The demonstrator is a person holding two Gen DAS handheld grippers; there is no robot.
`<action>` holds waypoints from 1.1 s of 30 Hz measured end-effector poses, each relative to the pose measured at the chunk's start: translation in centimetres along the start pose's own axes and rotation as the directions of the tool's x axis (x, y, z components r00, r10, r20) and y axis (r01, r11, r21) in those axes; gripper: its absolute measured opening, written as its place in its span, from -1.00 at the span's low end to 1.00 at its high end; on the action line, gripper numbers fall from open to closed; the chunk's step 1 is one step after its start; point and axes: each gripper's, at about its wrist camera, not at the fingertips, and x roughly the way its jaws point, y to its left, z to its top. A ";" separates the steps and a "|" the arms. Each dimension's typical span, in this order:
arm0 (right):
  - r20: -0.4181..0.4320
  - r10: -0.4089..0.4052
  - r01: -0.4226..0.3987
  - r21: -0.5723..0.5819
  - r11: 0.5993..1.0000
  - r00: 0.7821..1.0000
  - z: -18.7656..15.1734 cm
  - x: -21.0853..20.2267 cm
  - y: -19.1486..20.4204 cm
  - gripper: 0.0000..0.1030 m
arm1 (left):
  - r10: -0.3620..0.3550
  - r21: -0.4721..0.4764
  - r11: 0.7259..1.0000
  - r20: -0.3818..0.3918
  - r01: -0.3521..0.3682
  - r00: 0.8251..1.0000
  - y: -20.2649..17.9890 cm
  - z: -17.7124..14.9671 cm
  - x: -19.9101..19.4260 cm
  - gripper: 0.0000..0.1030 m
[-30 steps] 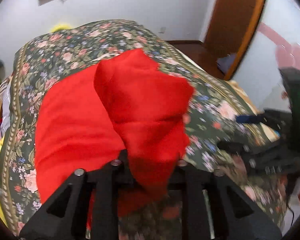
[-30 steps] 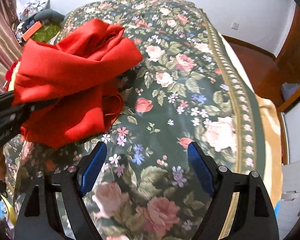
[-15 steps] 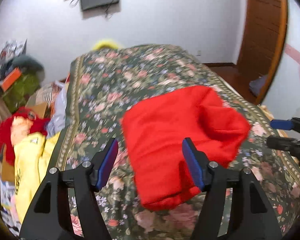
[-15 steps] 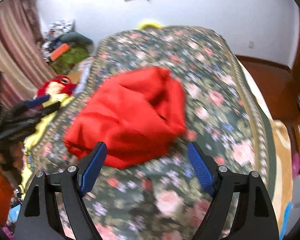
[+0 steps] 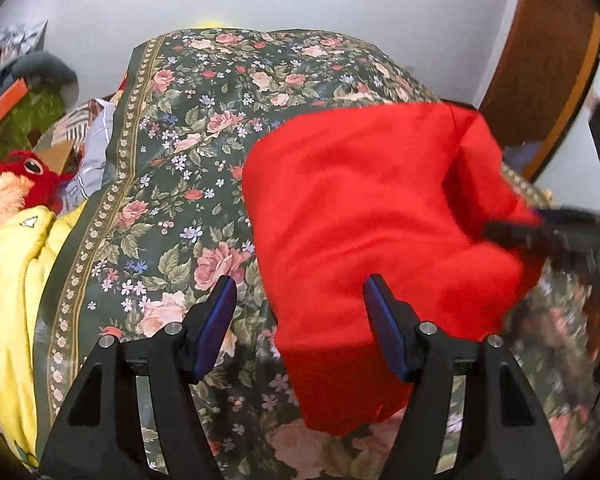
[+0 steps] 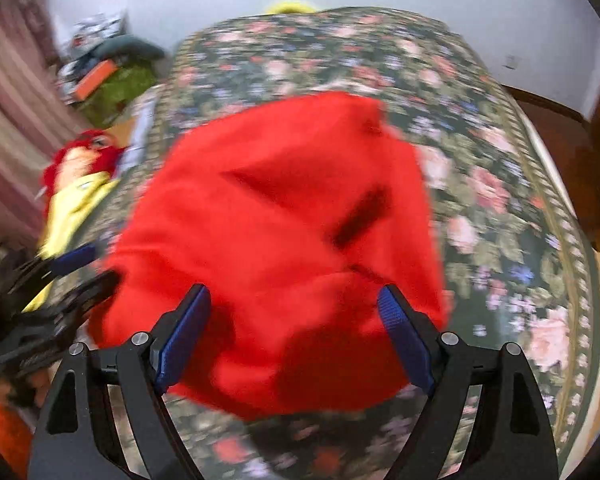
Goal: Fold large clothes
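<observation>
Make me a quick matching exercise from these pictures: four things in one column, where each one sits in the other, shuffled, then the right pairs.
Things:
1. red garment
2. yellow cloth
3. red plush toy
4. wooden door

Places:
A. off the bed's left edge, just past the yellow cloth
B. far right, behind the bed
C. lying on the floral bedspread
D. piled beside the bed's left edge

Pairs: 1-C, 2-D, 3-A, 4-B

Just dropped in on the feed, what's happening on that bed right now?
A person with a handheld gripper in each hand is folding a red fabric garment on the dark green floral bedspread. The garment lies bunched in a rough fold, and neither gripper holds it. The left gripper has just opened and released it; the right gripper hovers open above it.
</observation>
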 end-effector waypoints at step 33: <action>0.178 -0.041 0.059 -0.095 0.994 0.983 -0.8 -9.5 -1.5 0.64 | 0.085 0.011 0.996 0.081 -0.086 0.993 1.3 -0.1 -5.6 0.36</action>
